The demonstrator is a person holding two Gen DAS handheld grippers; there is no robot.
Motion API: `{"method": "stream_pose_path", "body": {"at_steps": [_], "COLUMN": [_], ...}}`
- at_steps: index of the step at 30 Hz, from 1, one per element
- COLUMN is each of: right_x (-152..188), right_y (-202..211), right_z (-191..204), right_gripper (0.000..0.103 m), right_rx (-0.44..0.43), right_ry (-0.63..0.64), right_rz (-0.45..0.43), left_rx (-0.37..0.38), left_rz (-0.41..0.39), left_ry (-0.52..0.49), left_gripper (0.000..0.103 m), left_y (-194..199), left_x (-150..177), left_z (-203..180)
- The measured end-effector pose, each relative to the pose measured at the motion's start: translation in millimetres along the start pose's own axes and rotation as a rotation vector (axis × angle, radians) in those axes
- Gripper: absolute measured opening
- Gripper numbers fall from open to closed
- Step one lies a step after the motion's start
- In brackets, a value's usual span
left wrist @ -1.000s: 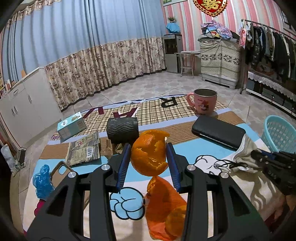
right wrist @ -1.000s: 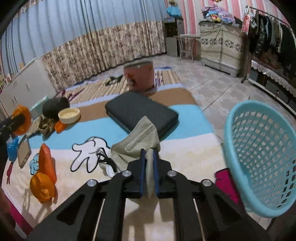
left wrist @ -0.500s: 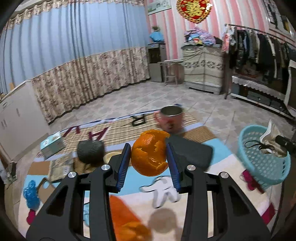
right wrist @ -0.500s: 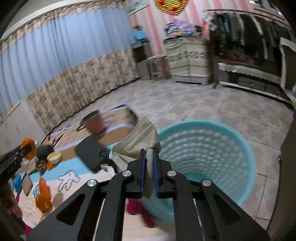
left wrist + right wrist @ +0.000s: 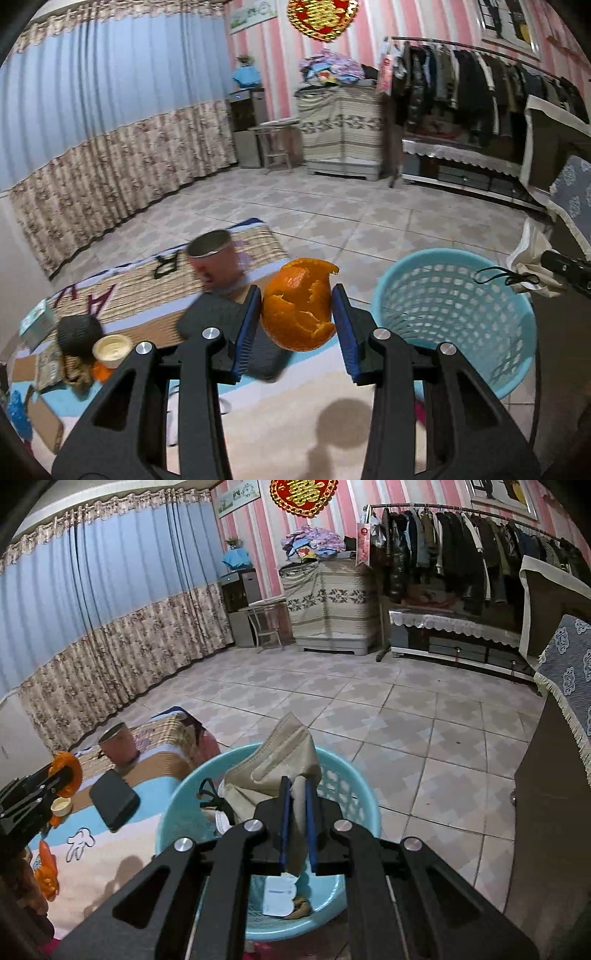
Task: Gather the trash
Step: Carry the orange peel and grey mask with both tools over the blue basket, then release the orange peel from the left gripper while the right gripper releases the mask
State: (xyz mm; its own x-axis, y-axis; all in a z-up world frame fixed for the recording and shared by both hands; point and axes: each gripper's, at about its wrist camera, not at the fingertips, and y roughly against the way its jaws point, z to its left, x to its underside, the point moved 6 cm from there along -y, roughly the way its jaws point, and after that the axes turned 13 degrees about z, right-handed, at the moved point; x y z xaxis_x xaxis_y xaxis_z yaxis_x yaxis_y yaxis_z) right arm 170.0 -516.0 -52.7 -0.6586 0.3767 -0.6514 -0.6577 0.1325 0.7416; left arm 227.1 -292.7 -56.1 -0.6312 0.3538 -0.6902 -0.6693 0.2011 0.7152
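Trash hung in both grippers: the right gripper [image 5: 295, 825] was pinched tight on a beige face mask [image 5: 275, 771] directly over the blue basket [image 5: 177, 812], while the left gripper [image 5: 297, 317] clamped an orange peel [image 5: 299, 306] beside it. Releasing the mask there looked safest; the peel needed carrying further over the rim first.

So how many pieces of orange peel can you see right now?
3. One orange peel is clamped in the left gripper, a small piece sits by the cream lid, and another lies on the mat. More may be hidden.

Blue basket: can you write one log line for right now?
left hand-held gripper: holds orange peel | right hand-held gripper: beige face mask over blue plastic basket
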Motion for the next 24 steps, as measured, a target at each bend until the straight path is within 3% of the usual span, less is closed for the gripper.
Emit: {"method": "stream_pose_path", "body": {"at_steps": [15,24], "right_x": [2.4,-5.9], "right_y": [-32.3,-35.4], "right_z": [-12.8,-22.4], "right_gripper": [0.008,0.008], "right_rx": [0.015,0.024], "right_ry": [-0.031,-0.046], "right_rz": [0.039,0.047], "left_rx": [0.115,0.161], "left_rz": [0.043,0.033], "left_ry": [-0.060,-0.121], "left_gripper": [0.039,0.041], "left_y": [-52.8,-57.6], "left_x": [-18.5,-22.7], "left_z": [-58.5,-96.5]}}
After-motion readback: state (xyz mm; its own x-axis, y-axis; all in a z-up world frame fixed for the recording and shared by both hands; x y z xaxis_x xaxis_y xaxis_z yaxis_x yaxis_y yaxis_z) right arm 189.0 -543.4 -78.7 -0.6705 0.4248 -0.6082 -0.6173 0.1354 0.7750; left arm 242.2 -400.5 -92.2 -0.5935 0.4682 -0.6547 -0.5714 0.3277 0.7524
